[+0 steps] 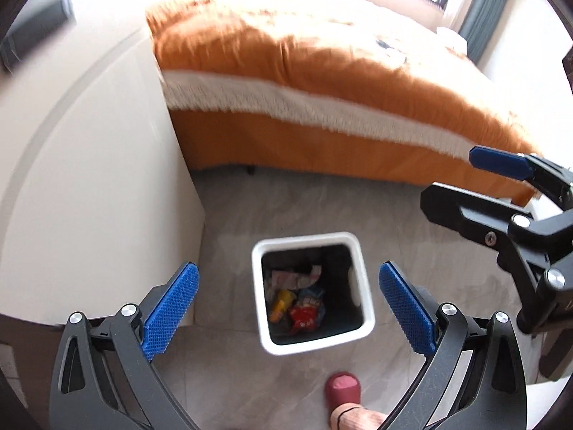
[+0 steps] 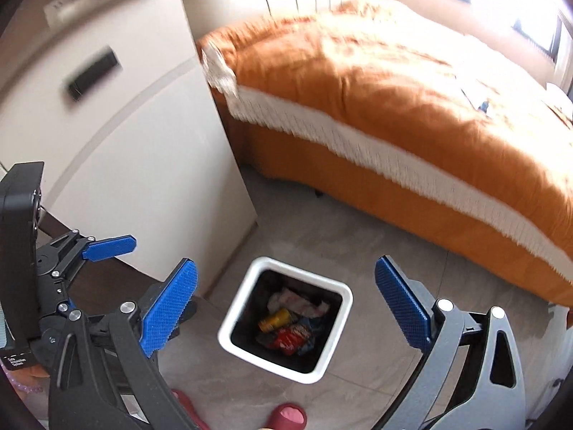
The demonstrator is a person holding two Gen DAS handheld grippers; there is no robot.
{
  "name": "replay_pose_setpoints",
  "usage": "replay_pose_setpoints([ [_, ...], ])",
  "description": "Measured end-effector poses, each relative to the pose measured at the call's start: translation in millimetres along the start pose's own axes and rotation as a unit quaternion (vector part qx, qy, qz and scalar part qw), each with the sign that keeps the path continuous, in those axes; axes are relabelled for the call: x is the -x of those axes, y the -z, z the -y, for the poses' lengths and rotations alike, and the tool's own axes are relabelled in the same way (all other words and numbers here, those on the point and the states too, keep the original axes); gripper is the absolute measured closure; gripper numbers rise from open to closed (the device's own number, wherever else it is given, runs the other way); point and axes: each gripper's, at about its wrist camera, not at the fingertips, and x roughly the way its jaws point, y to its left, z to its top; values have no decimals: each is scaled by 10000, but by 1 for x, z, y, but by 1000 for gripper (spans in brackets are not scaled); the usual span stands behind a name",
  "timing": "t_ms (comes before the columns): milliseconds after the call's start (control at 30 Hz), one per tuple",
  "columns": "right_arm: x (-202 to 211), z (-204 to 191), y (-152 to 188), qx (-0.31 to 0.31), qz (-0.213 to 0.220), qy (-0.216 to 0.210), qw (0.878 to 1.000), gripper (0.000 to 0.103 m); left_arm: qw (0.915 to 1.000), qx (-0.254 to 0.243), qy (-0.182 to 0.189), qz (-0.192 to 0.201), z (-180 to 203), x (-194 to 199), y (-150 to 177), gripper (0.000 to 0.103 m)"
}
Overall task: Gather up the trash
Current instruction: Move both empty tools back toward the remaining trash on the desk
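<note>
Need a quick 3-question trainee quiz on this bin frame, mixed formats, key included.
1. True or false: the left hand-held gripper holds a piece of trash.
2. The white trash bin stands on: A) the bed B) the floor C) the cabinet.
3. Fill in: the bedspread is ____ with a white fringe.

Key: 1 false, both it and the right hand-held gripper are open and empty; 2 B, the grey floor; 3 orange.

Black-framed grippers, silver screws, blue textured jaws; red slipper point(image 1: 342, 388).
</note>
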Motion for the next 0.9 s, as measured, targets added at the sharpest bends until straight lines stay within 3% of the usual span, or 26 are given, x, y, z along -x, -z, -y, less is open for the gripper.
replay_pose_setpoints([
  [167, 82, -29, -37, 131, 808, -132, 9966, 4, 9983, 198, -4, 548, -6, 85, -20, 4],
  [300, 140, -54, -60, 314, 1347, -201, 9902, 4, 9934, 294, -254, 1082, -11, 164, -32, 4],
  [433, 191, -86, -82, 473, 1781, -278, 9825, 4, 9836, 394, -801, 1570, -20, 233, -31, 4],
  [533, 221, -111, -96, 550, 1982, -544, 9771, 4, 9739, 742, -938, 1927, -37, 283, -26, 4],
  [700, 266, -172, -116, 1062, 2420, -1233, 9565, 4, 9495, 1353, -1588, 2345, -73, 363, -6, 4],
  [767, 278, -200, -119, 1255, 2534, -1510, 9472, 4, 9330, 1572, -2035, 2519, -91, 399, 11, 4],
  [833, 288, -232, -120, 1479, 2638, -1823, 9356, 4, 9196, 1795, -2344, 2592, -109, 429, 28, 4],
  [900, 294, -263, -123, 1689, 2659, -2135, 9248, 4, 9119, 1932, -2541, 2582, -124, 449, 41, 4],
])
